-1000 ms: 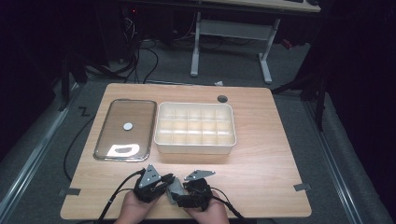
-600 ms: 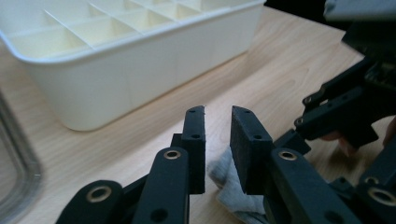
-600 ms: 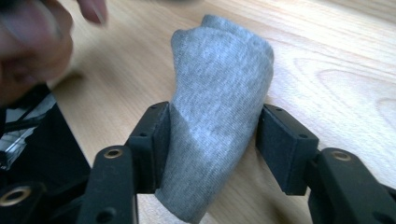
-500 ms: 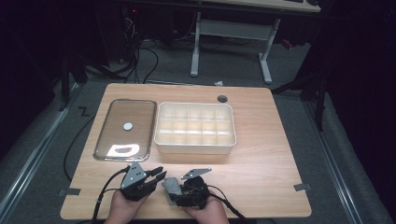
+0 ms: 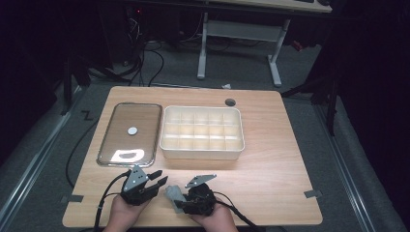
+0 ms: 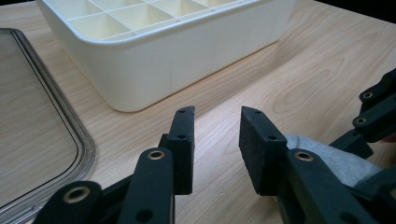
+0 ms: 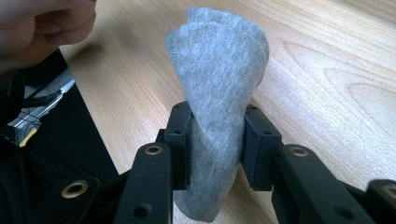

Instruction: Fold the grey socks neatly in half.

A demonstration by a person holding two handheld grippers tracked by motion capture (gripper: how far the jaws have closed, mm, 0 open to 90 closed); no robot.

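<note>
A rolled grey cloth (image 7: pixel 219 79) stands upright between the jaws of my right gripper (image 7: pixel 217 140), and both pads press on its sides. Those jaws have just been closing onto it. In the high view the right gripper (image 5: pixel 178 200) points left near the table's front edge, with the grey cloth (image 5: pixel 172 193) at its tip. My left gripper (image 5: pixel 159 180) sits just left of it, apart from the cloth. Its jaws have just been opening, and the left gripper (image 6: pixel 217 140) has nothing between its pads. The grey cloth (image 6: pixel 327 158) lies to their right.
A cream compartment box (image 5: pixel 202 145) stands mid-table, its near wall (image 6: pixel 187 70) close ahead of the left gripper. A clear rimmed lid (image 5: pixel 113 145) with a white disc (image 5: pixel 132 130) lies left of it. A cable hole (image 5: pixel 230 102) sits behind the box. A hand (image 7: pixel 42 23) is near the cloth.
The left gripper has let go, opened and drawn away to the left. The right gripper's jaws have closed on the grey cloth; that hand stayed in place.
</note>
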